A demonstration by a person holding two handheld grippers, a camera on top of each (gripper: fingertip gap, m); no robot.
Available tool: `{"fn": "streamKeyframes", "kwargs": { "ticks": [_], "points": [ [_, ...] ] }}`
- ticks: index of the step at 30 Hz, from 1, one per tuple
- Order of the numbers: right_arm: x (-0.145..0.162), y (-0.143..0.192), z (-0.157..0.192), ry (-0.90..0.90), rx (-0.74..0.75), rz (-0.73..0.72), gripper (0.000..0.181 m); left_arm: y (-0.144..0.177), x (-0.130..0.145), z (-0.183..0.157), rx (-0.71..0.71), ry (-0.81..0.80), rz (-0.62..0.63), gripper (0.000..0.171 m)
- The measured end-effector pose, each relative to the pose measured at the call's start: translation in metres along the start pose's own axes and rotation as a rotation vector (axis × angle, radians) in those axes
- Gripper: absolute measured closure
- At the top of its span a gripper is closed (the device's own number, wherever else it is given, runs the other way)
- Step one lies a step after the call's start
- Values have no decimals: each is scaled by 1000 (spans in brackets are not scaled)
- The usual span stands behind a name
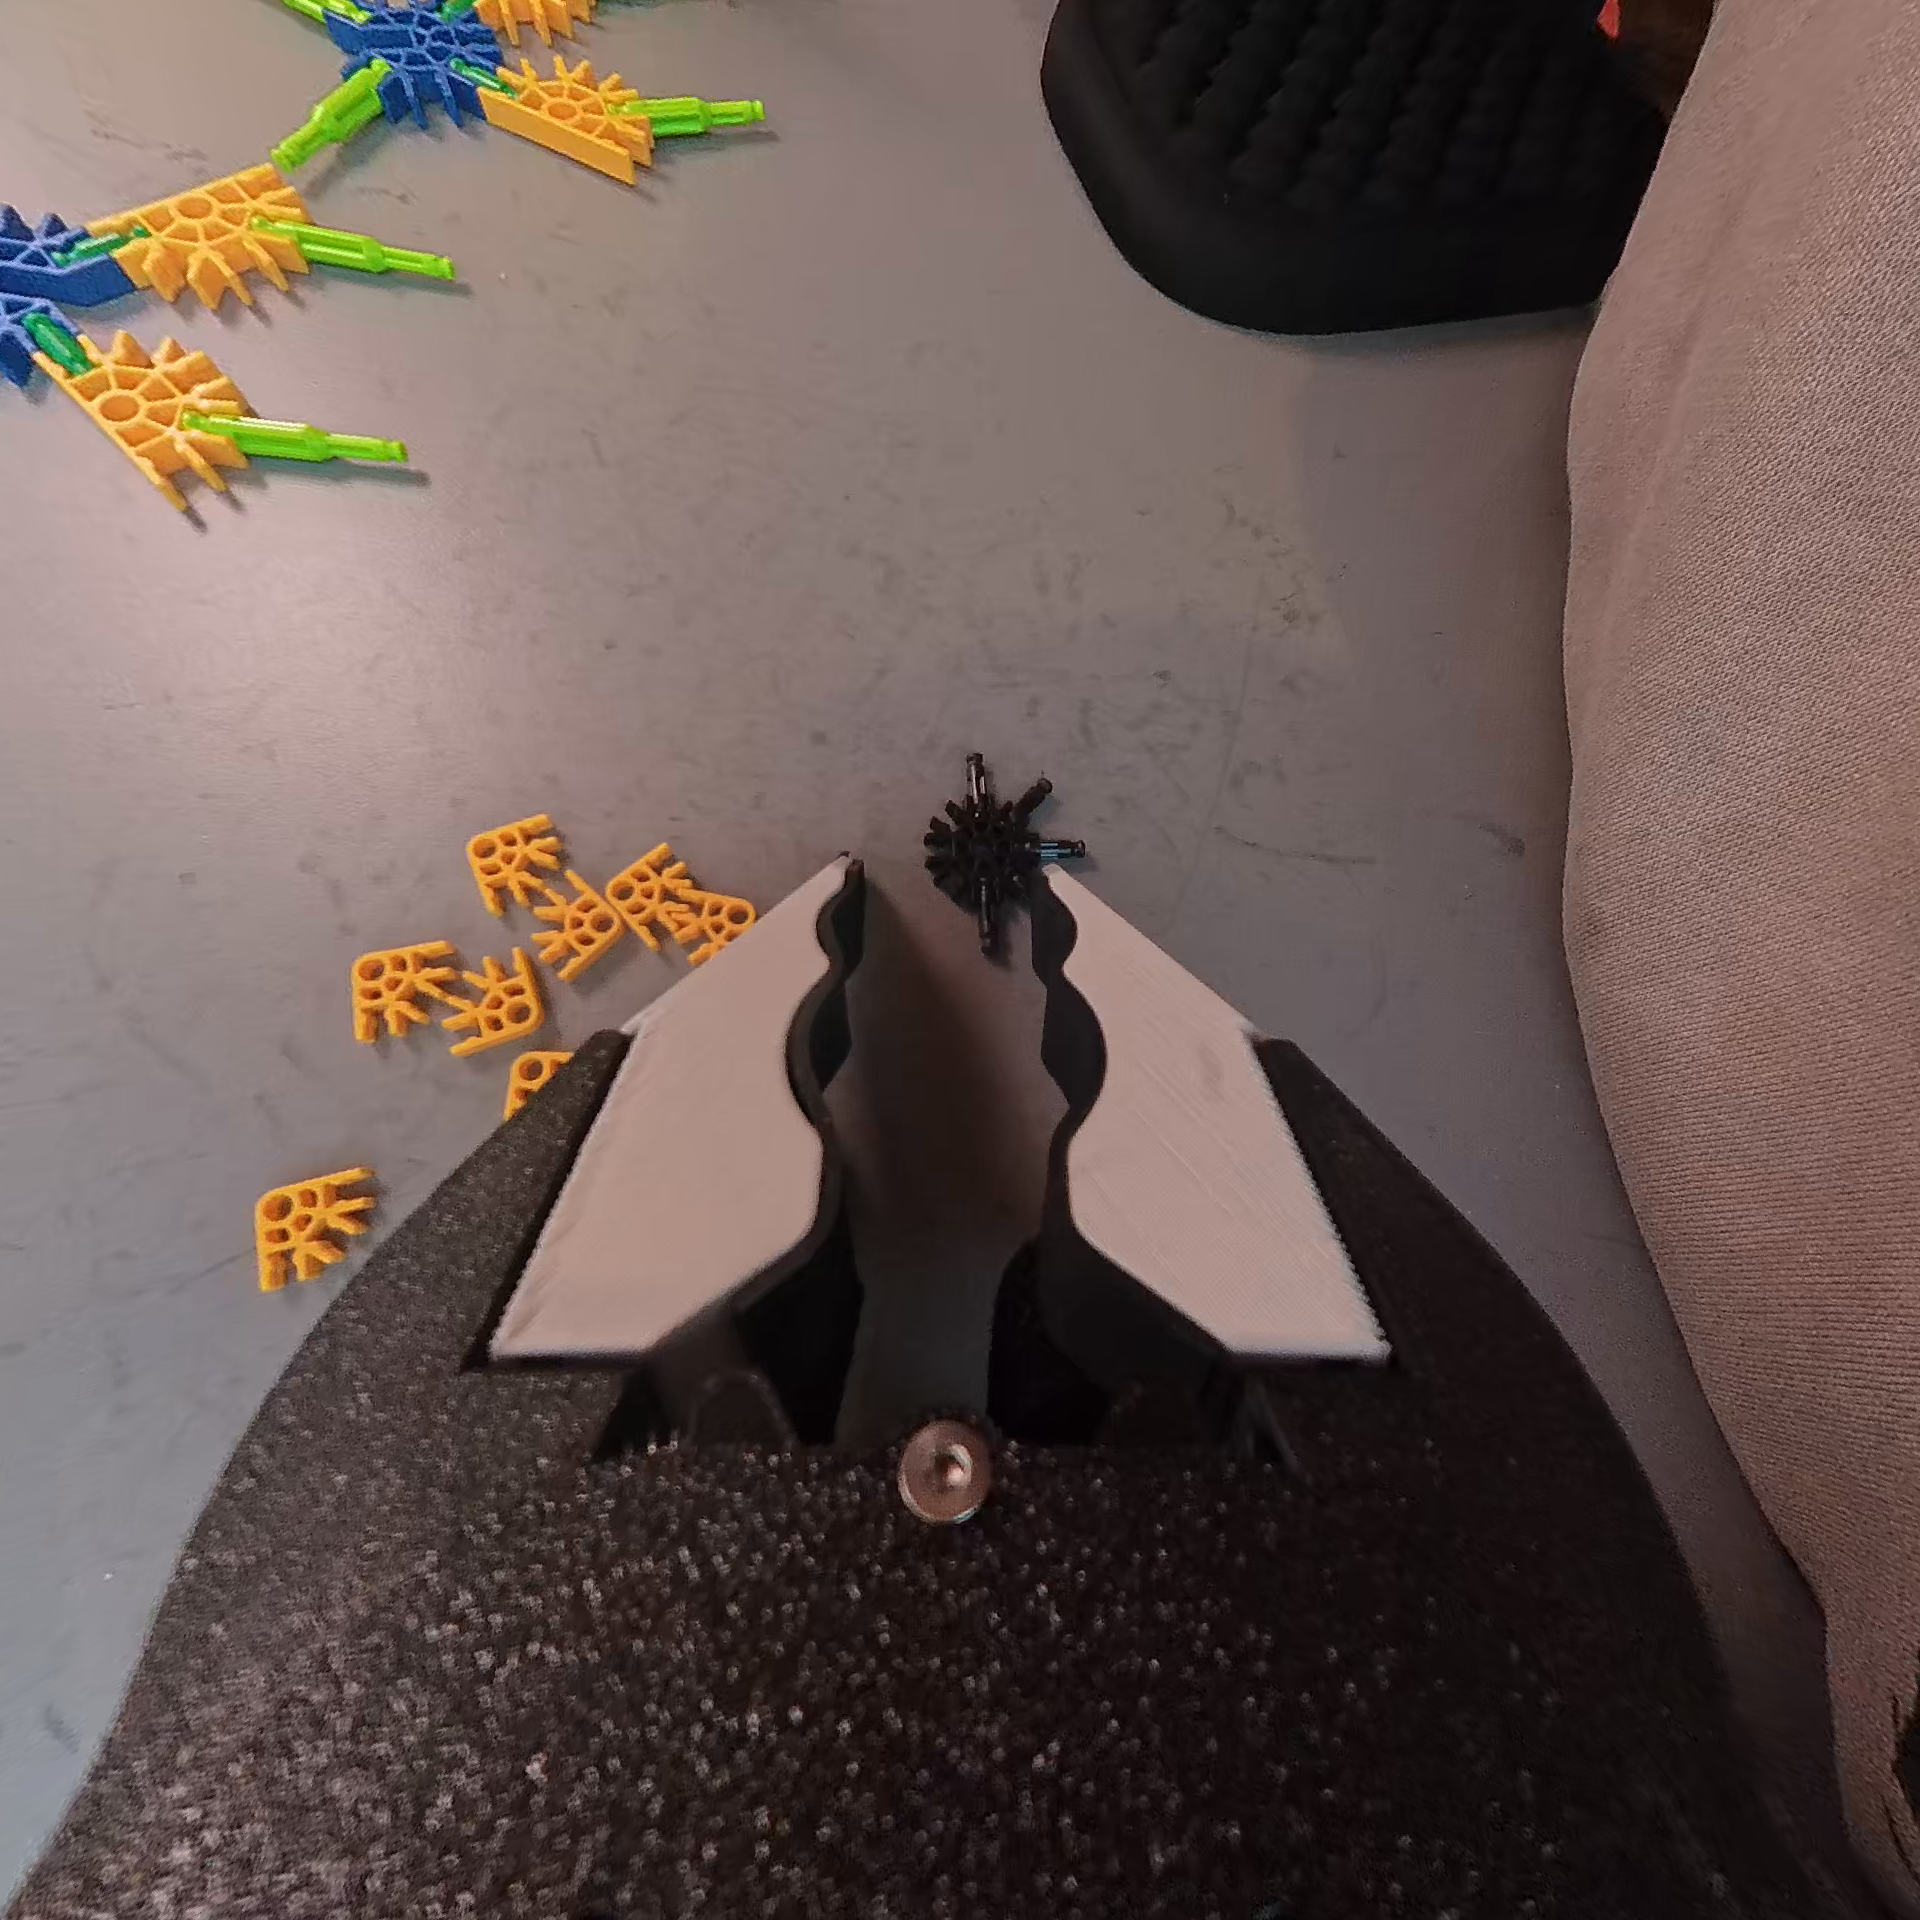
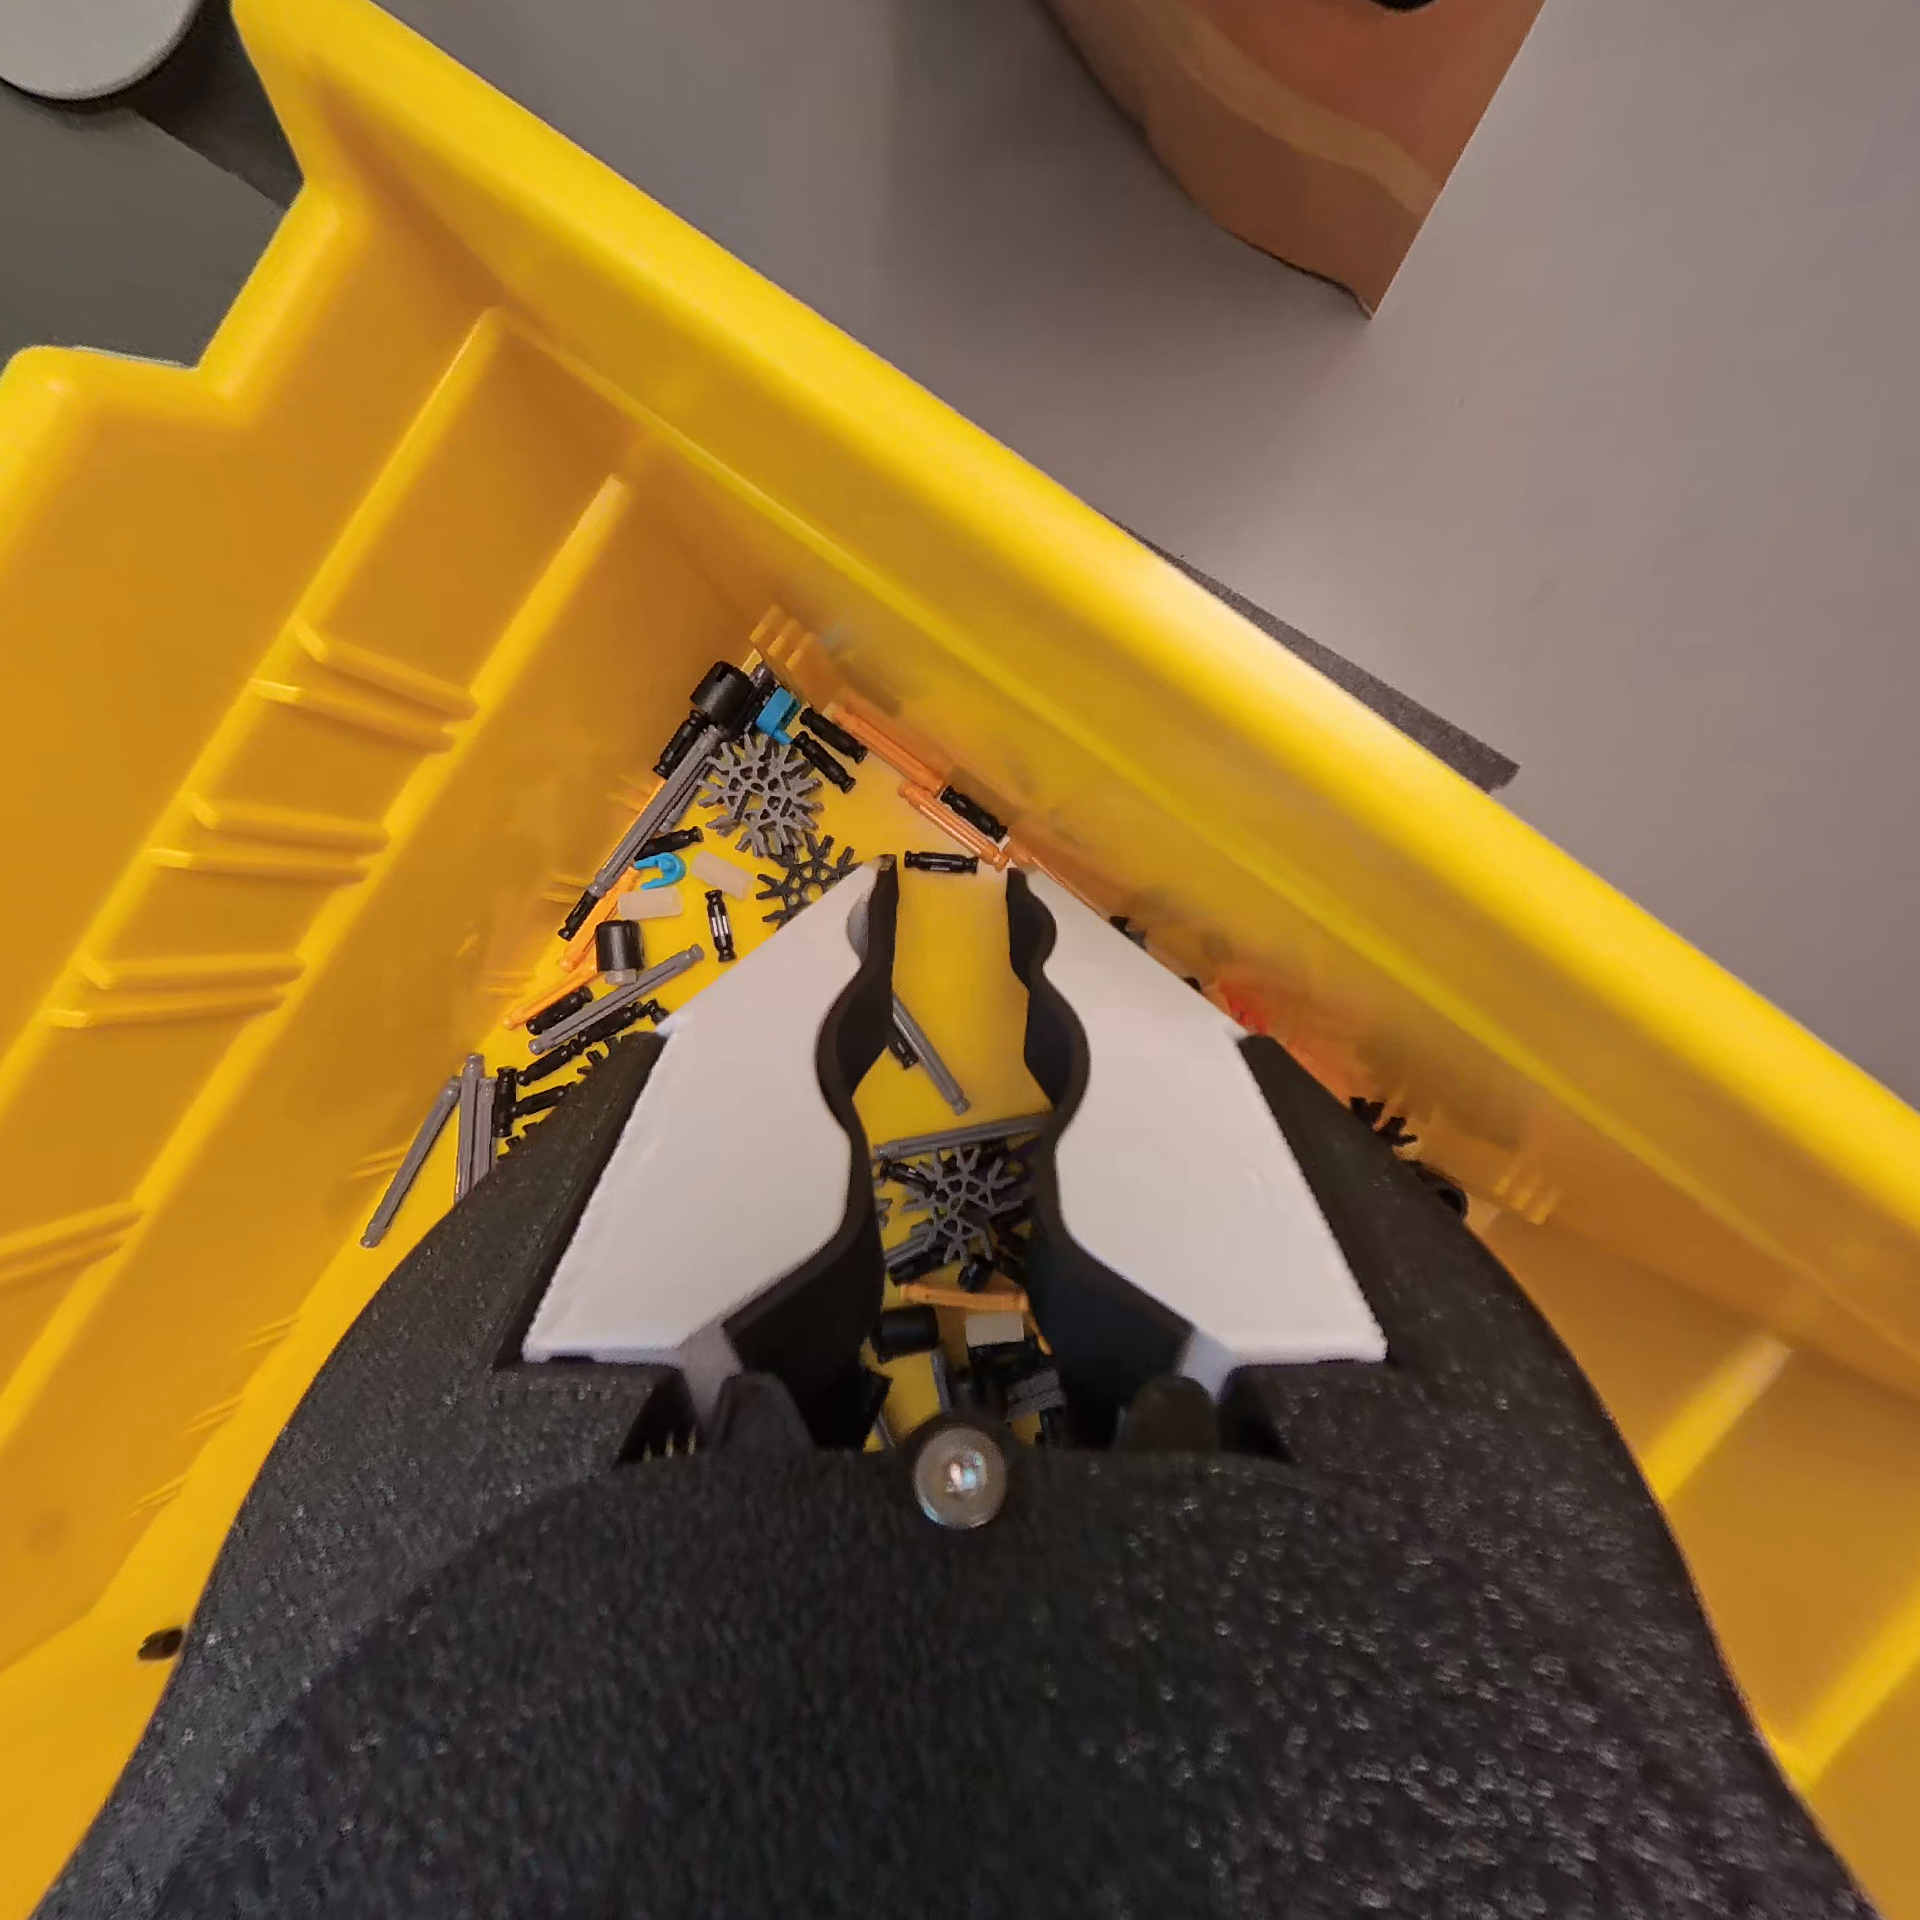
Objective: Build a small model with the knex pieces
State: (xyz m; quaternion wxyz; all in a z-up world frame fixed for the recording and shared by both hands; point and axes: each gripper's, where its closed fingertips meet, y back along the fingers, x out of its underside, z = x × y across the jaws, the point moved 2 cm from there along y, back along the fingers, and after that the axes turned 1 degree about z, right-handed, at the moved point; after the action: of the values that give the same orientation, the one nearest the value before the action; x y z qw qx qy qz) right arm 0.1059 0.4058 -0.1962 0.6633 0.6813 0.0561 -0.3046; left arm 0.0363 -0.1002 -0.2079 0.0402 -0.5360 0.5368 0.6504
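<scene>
Inside the yellow bin (image 2: 935, 499), right gripper (image 2: 943, 868) fingers gape; left gripper (image 1: 951, 868) gapes beside black connector (image 1: 987, 847).

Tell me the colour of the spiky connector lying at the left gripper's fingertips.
Black. The spiky connector with short rods lies on the grey table, best seen in the left wrist view.

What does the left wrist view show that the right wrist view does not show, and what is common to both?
Only the left wrist view: the open left gripper over a grey table, a small black connector with rods at its fingertips, loose yellow connectors to its left, and a blue, yellow and green assembly farther off.

Only the right wrist view: the open right gripper inside a yellow bin, above small rods and grey snowflake connectors.

Both: an open, empty gripper and small construction parts.
</scene>
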Motion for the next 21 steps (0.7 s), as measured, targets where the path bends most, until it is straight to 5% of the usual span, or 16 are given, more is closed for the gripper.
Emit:
{"fn": "streamKeyframes", "kwargs": {
  "ticks": [9,21],
  "points": [
    [1,-6,2,21,104,-5,181,0,0,0,-1,-2,-1,139],
    [13,2,7,-2,14,-11,171,0,1,0,2,-5,0,139]
  ]
}}
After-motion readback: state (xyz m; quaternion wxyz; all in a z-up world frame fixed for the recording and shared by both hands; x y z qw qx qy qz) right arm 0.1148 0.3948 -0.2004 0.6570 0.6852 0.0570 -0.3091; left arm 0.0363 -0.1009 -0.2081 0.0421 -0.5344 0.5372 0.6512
